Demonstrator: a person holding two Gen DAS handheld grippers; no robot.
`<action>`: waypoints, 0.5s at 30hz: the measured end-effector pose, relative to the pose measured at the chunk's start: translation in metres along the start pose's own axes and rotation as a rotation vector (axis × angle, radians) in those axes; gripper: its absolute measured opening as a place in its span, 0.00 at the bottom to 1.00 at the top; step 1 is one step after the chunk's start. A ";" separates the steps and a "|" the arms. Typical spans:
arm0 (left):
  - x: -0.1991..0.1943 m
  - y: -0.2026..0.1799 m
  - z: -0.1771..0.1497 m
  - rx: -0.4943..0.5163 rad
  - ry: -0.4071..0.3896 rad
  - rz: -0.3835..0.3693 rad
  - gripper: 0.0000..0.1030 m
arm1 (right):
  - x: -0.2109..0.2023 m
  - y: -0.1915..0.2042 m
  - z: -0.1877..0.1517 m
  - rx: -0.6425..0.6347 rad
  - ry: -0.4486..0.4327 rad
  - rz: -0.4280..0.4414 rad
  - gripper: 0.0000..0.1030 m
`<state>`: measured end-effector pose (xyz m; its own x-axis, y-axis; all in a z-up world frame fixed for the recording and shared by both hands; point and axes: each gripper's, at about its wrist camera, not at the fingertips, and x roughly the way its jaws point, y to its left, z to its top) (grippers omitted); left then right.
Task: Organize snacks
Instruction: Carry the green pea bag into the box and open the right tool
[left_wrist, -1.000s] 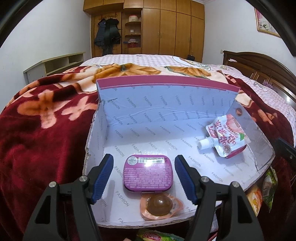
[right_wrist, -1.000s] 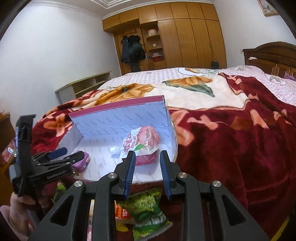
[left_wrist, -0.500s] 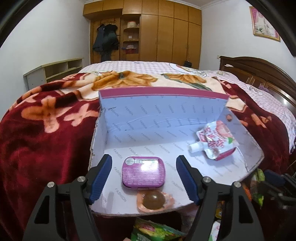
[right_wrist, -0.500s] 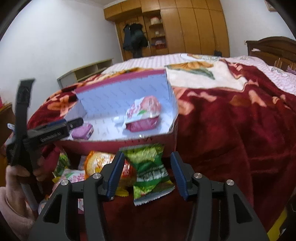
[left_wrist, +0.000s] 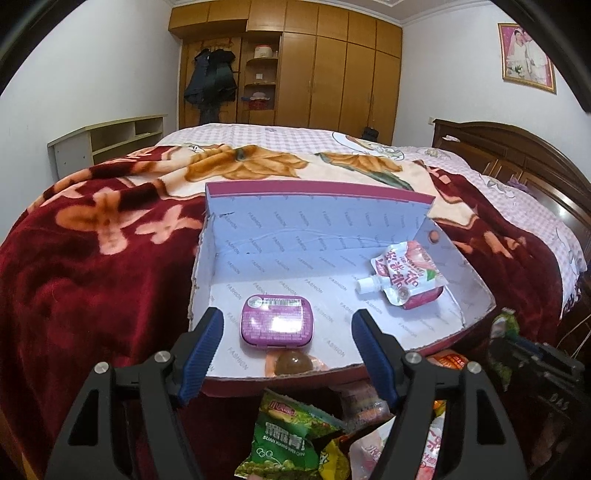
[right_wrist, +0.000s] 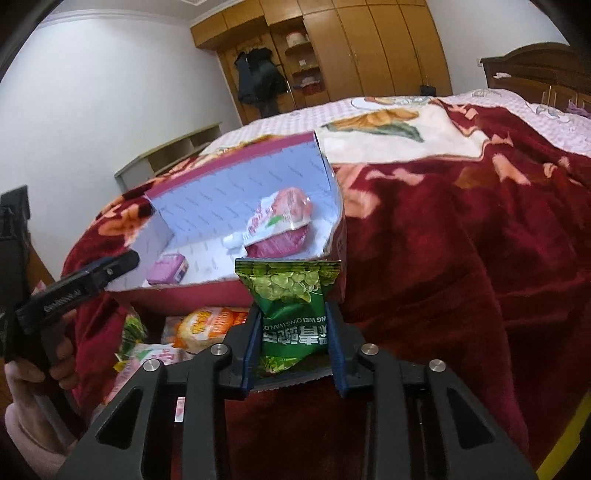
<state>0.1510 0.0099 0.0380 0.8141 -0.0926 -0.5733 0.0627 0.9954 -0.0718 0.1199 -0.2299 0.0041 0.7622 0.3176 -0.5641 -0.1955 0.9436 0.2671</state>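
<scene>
**Right wrist view: green pea packet gripped**

I hold the green pea packet (right_wrist: 295, 306) in the right gripper (right_wrist: 295, 354), jaws closing on it, near the box (right_wrist: 243, 192) front. My left gripper (left_wrist: 288, 354) stands wide, empty, before the purple tin (left_wrist: 277, 320).

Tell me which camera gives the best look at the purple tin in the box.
The left wrist view. There the purple tin lies flat and close on the floor of the box, its whole labelled top visible between the open fingers of the left tool. In the right wrist view it shows small, side-on, at the box's left end.
</scene>
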 end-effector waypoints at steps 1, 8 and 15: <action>0.000 0.000 -0.001 -0.001 0.005 0.003 0.73 | -0.004 0.001 0.002 -0.007 -0.012 -0.002 0.32; 0.003 0.002 -0.004 -0.013 0.018 0.008 0.73 | -0.014 0.011 0.024 -0.054 -0.073 -0.013 0.32; 0.003 0.004 -0.007 -0.028 0.023 0.006 0.73 | 0.004 0.014 0.047 -0.055 -0.075 -0.010 0.32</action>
<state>0.1502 0.0137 0.0302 0.8011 -0.0876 -0.5921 0.0417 0.9950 -0.0908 0.1499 -0.2198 0.0424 0.8082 0.3020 -0.5057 -0.2197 0.9511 0.2169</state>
